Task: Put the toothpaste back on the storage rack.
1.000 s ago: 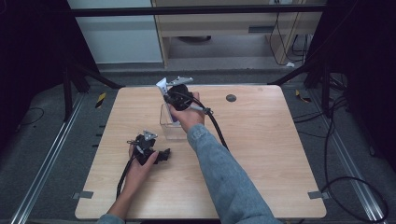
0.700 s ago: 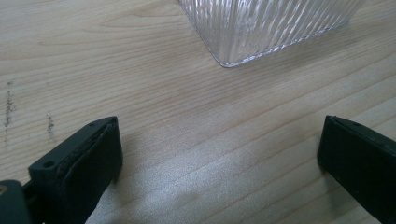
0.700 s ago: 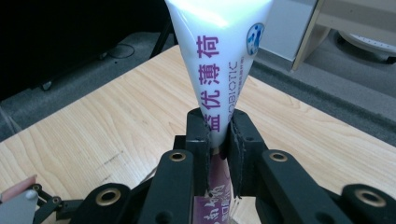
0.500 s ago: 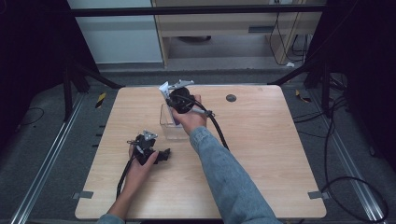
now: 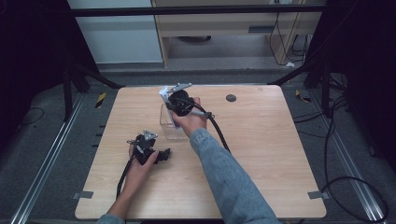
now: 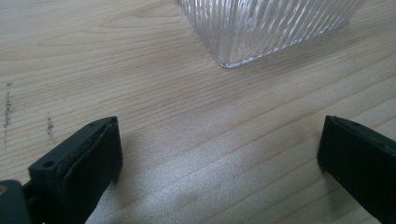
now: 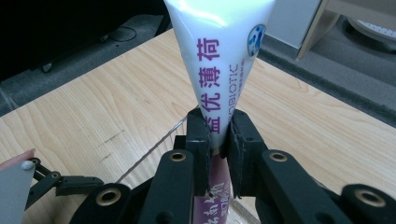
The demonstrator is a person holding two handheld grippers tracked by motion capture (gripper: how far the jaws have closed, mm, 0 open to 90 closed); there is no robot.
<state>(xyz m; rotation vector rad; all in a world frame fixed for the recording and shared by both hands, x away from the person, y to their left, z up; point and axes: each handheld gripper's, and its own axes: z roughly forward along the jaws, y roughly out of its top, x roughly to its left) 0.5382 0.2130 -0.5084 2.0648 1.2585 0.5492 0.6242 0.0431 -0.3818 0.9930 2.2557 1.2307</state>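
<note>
On the pale wooden table (image 5: 261,154), the left gripper (image 5: 161,155) lay low with its jaws spread wide and nothing between them, near the clear ribbed plastic box (image 6: 266,28). Farther right, the right gripper (image 7: 219,140) pinched a white squeeze tube with purple lettering (image 7: 219,60) at its narrow part, the tube's flat wide end uppermost, directly above that box.

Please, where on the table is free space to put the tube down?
Free: the table's wide right part, beside the sleeve, and its left far corner. Crowded: around the clear container, where the right tongs hold the tube.
</note>
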